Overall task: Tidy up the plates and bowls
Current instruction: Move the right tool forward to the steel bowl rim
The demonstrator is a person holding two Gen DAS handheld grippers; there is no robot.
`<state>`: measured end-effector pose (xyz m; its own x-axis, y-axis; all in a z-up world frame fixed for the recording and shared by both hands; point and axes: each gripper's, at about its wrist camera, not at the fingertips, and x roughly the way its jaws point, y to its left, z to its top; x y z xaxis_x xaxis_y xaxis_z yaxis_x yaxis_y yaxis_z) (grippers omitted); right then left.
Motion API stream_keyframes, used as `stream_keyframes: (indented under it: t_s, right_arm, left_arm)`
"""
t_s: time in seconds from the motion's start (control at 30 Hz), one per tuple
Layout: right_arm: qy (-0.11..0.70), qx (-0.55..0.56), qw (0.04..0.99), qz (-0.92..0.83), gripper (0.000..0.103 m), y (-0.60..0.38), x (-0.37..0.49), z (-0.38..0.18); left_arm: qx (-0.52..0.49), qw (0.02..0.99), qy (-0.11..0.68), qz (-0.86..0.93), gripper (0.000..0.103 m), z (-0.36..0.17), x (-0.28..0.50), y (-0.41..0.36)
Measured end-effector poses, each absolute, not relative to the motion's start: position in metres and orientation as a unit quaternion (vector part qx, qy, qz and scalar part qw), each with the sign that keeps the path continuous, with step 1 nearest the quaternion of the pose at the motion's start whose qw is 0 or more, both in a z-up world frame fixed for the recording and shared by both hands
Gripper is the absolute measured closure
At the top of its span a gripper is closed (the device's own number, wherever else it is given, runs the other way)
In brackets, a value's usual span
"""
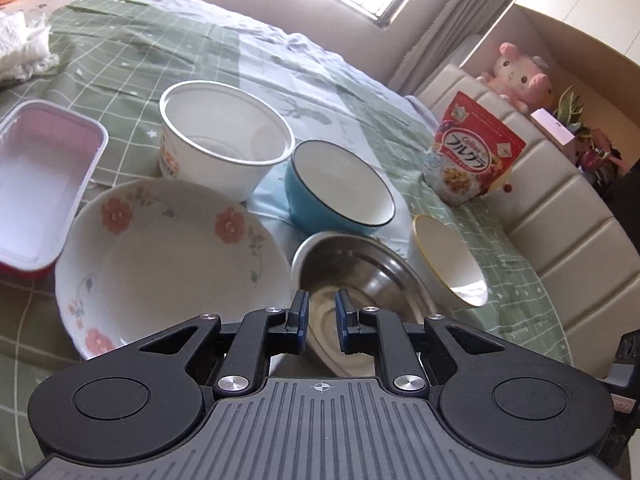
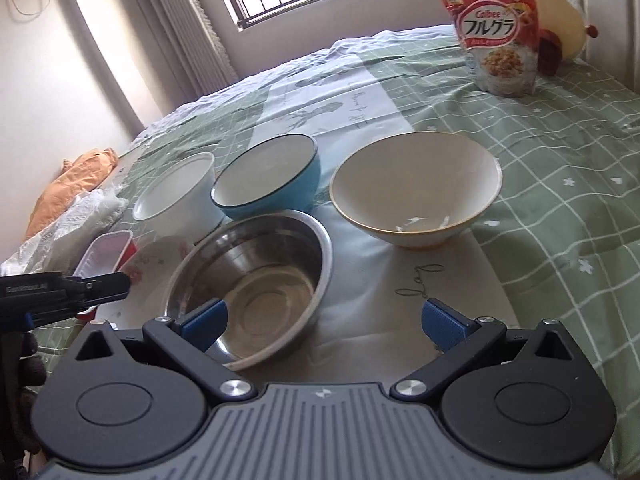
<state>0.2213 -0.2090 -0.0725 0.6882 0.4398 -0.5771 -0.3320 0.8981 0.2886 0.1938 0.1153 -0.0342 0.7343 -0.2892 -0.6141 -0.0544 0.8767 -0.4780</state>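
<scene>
Left wrist view: the metal bowl (image 1: pixel 360 276) is seen just past the left gripper (image 1: pixel 322 320). Its jaws are set to a narrow gap, and nothing is held between them. The flower plate (image 1: pixel 168 264) lies beside the metal bowl, with the blue bowl (image 1: pixel 340 188) and the white tub (image 1: pixel 224 136) behind. In the right wrist view, the right gripper (image 2: pixel 324 320) is spread wide and empty, with its left finger (image 2: pixel 204 318) over the bowl's rim. The cream bowl (image 2: pixel 416 188) sits nearby on the green cloth (image 2: pixel 560 208).

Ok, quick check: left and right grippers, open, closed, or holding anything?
Left gripper: nearly closed, narrow gap, over the steel bowl; nothing visibly gripped.
Right gripper: open wide, empty.
</scene>
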Motion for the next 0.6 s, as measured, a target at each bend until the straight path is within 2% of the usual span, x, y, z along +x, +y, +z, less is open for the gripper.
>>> stream_keyframes:
  t_s: [0.23, 0.43, 0.53, 0.6]
  right_arm:
    - [0.359, 0.090, 0.886, 0.280, 0.001, -0.193, 0.275, -0.088]
    - [0.376, 0.052, 0.869, 0.319, 0.016, -0.179, 0.301, -0.096]
    - [0.418, 0.087, 0.847, 0.316, 0.025, -0.181, 0.316, -0.106]
    - [0.446, 0.107, 0.833, 0.311, 0.027, -0.182, 0.323, -0.111]
  left_arm:
    - [-0.223, 0.898, 0.369, -0.084, 0.087, -0.050, 0.239, 0.118]
    - [-0.187, 0.889, 0.401, -0.120, 0.087, -0.057, 0.279, 0.114]
    - [-0.167, 0.884, 0.417, -0.128, 0.087, -0.059, 0.291, 0.115]
    - [-0.169, 0.876, 0.431, -0.136, 0.087, -0.060, 0.295, 0.116]
